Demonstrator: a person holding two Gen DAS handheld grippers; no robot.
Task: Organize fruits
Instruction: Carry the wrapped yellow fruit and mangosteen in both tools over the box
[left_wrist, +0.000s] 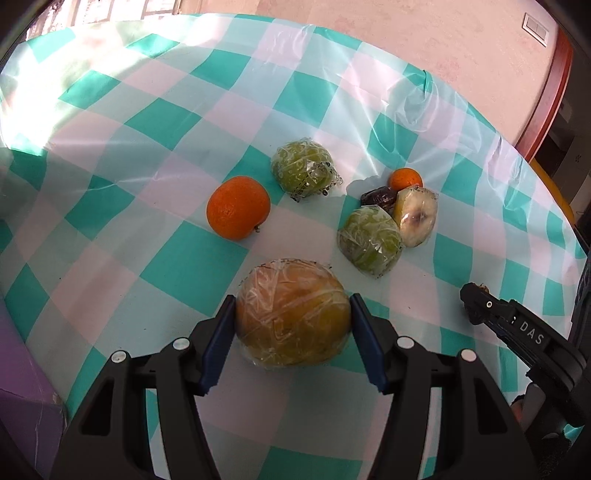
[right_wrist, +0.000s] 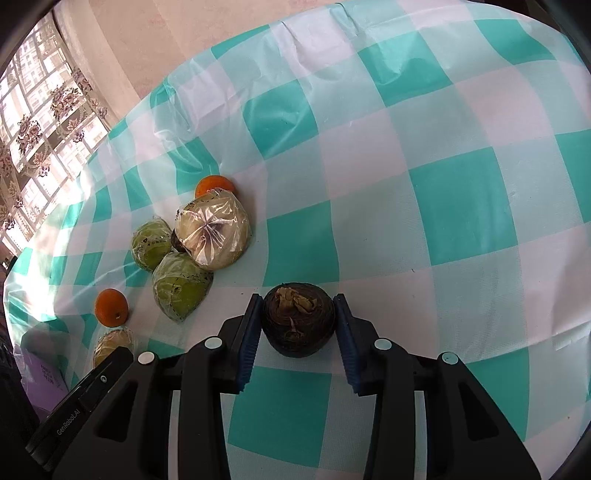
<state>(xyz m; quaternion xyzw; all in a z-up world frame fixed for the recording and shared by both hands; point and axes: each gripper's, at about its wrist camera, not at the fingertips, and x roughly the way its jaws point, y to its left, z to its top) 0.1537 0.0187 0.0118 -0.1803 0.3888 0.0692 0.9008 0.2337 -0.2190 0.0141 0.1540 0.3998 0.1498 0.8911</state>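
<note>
My left tool clamped a wrapped yellowish fruit on the checked desk; my right tool, marked "DAS", seemingly gripped a dark brown fruit. "GenRobot.AI" showed on the left. Open cloth lay rightward.

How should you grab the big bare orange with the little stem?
Grip the bare orange across its round middle, coming from above or the near side. The stem pokes out low on its right, so the pads belong on the smooth sides. Space around it is free.
</note>
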